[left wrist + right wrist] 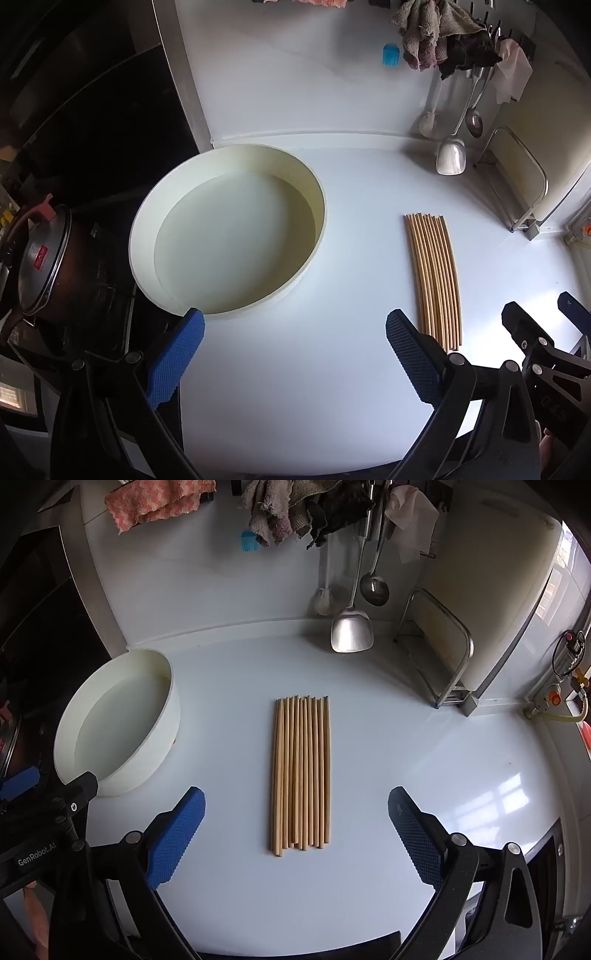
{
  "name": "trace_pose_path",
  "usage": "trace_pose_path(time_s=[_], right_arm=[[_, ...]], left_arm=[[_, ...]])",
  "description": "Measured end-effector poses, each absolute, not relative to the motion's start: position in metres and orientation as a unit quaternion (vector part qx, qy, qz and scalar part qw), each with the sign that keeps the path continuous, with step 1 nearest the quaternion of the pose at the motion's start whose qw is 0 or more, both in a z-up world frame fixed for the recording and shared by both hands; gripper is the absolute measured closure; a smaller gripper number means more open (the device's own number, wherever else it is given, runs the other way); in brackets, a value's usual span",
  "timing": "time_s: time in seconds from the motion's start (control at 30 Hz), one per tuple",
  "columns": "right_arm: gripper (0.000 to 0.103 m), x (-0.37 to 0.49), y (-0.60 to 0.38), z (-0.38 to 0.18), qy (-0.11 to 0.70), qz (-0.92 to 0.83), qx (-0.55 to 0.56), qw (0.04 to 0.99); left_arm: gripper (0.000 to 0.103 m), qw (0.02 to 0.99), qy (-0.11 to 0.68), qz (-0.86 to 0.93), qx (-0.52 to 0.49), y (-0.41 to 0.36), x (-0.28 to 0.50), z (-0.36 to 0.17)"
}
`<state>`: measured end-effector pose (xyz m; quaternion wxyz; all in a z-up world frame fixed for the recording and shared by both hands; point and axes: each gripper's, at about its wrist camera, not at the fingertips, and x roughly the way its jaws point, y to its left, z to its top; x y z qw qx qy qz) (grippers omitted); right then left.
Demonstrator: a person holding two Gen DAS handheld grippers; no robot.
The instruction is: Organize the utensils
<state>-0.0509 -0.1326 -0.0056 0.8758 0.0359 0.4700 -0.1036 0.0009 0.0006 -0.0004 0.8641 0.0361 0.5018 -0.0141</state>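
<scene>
Both tongs gape empty: drop your right tongs (296,834) square over the chopsticks (301,771), left tongs (294,356) waiting beside them by the basin (147,236).

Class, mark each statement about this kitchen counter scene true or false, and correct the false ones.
1. The wooden chopsticks lie side by side in a row on the counter. True.
2. The round white container holds several chopsticks. False: nothing shows inside it.
3. The right tool is clamped on the chopsticks. False: its jaws are wide open, holding nothing.
4. A metal spatula hangs at the back wall. True.
5. The left tool is open. True.
</scene>
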Motion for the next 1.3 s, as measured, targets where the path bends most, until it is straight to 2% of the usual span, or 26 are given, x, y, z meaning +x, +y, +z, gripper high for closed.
trace_pose_path(time_s=[1.3], right_arm=[[0.008, -0.048, -0.132, -0.011, 0.468, -0.097, 0.038, 0.877]], left_arm=[[0.006, 0.866, 0.497, -0.012, 0.041, 0.012, 0.004, 0.003]])
